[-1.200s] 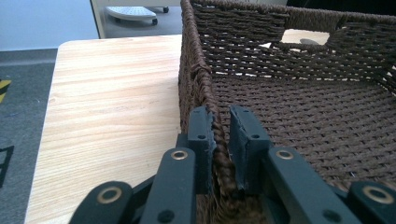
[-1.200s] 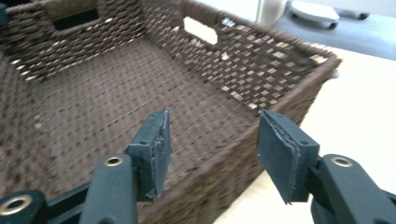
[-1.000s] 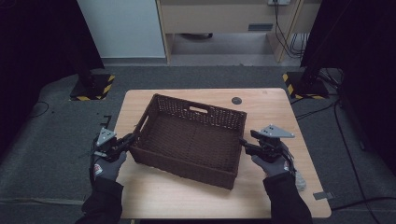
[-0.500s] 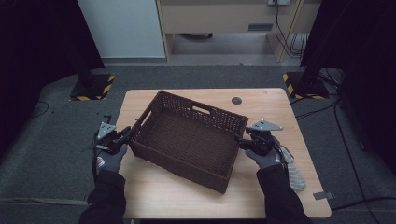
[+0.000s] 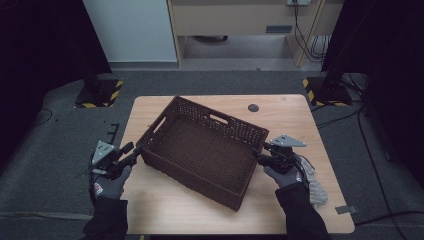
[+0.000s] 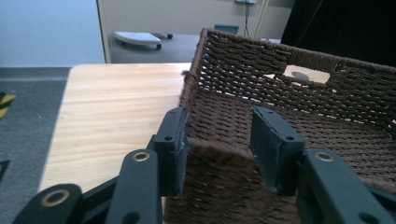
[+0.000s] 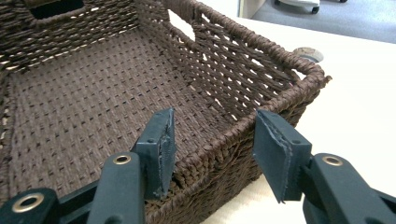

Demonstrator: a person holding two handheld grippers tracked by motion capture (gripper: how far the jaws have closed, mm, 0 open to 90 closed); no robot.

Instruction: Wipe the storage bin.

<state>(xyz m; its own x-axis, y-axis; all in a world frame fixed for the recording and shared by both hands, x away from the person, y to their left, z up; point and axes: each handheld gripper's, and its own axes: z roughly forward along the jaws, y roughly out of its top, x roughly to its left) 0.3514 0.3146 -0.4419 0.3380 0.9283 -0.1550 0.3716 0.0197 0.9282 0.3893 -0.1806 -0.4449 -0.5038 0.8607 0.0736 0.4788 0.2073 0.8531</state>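
Wicker basket (image 5: 200,150) sits askew on the wooden table (image 5: 295,120); left gripper (image 5: 131,151) straddles its short-side rim with jaws spread, right gripper (image 5: 258,154) likewise at the opposite rim, seemingly poised to lift; the gripper views reveal gaps between pads and weave.

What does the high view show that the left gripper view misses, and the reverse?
High view alone: the right tongs at the dark brown woven wicker basket's right wall, a crumpled grey cloth and the whole light wooden table. Left gripper view alone: the left tongs open, their jaws standing either side of the basket's near wall. Shared: the basket, the table, the round dark disc.
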